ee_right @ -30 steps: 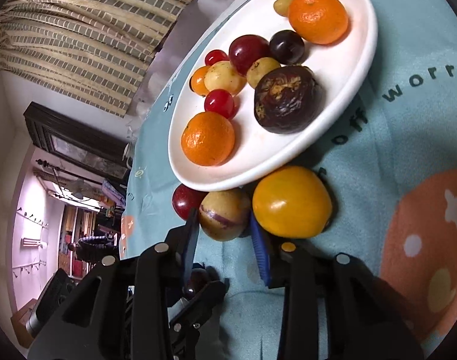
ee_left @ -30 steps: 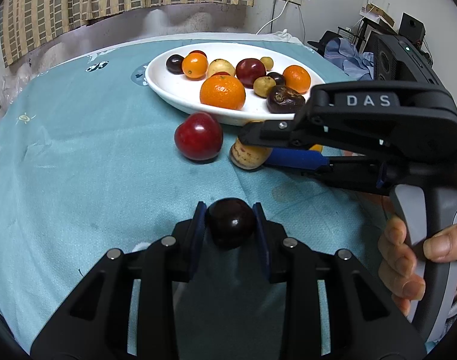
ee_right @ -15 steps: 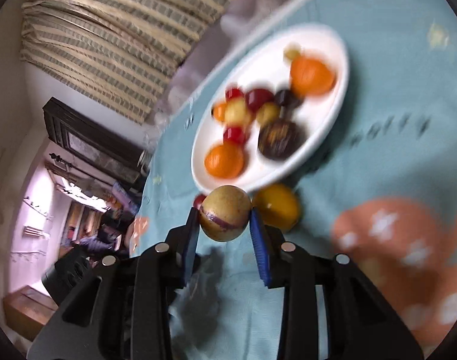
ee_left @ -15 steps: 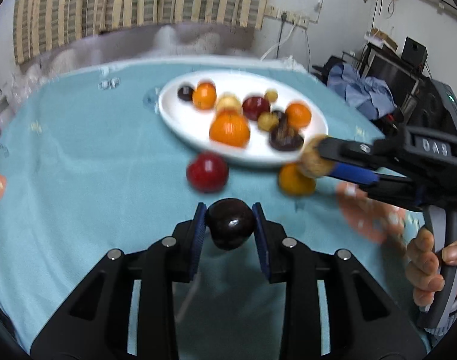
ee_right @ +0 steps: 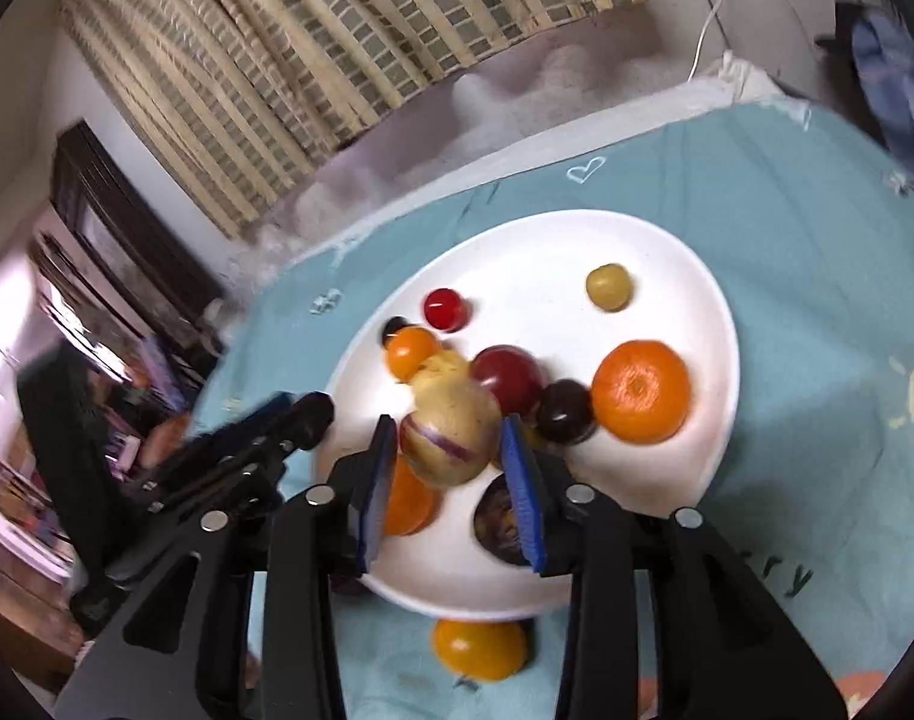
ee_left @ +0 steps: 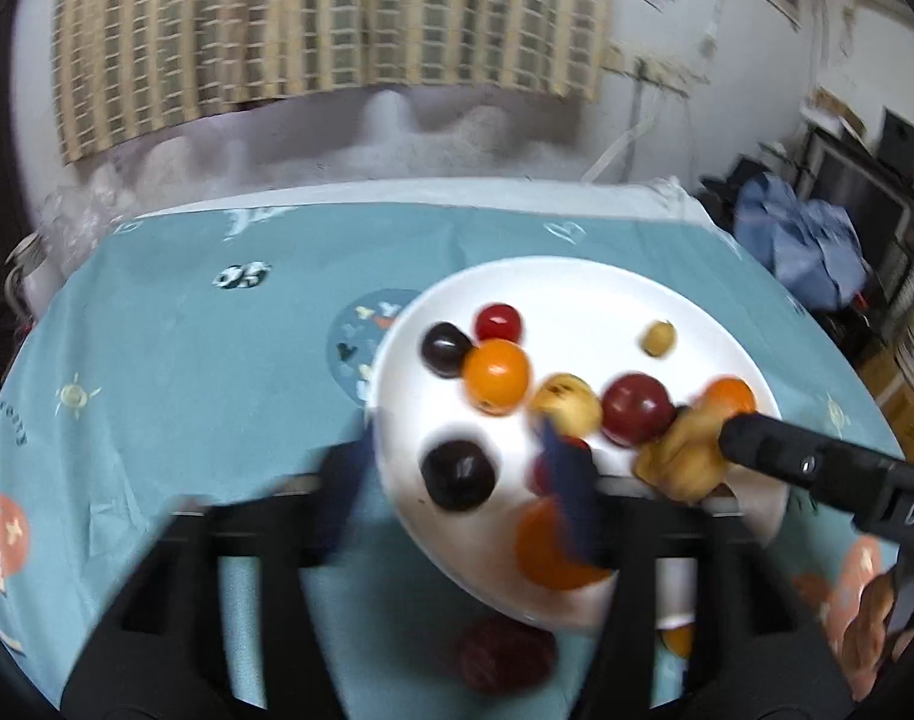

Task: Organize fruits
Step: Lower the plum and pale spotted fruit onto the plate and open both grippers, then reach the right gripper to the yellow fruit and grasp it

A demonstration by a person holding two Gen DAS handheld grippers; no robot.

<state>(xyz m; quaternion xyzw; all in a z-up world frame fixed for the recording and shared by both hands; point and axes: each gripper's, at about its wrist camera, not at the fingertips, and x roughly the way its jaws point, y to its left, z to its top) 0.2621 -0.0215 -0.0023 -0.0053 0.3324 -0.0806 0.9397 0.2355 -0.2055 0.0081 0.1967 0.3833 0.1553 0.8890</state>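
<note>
A white plate (ee_left: 577, 294) (ee_right: 529, 240) holds several fruits. My left gripper (ee_left: 457, 474) is open over the plate's near left rim; a dark plum (ee_left: 458, 475) lies free on the plate between its blurred fingers. My right gripper (ee_right: 450, 450) holds a tan fruit with purple stripes (ee_right: 450, 435) above the plate's middle; its jaws look slightly parted around it. The same fruit shows in the left wrist view (ee_left: 682, 456). A red apple (ee_left: 502, 657) and a yellow-orange fruit (ee_right: 479, 648) lie on the teal cloth in front of the plate.
On the plate are a large orange (ee_right: 641, 391), a red plum (ee_right: 508, 378), a small red fruit (ee_right: 443, 308), a small yellow-green fruit (ee_right: 608, 286) and a wrinkled dark fruit (ee_right: 499, 519). Teal tablecloth (ee_left: 186, 360) spreads left. Clutter stands at far right.
Both grippers moved forward over the plate. My left gripper opened and the dark plum now lies on the plate. My right gripper carried the striped fruit above the plate.
</note>
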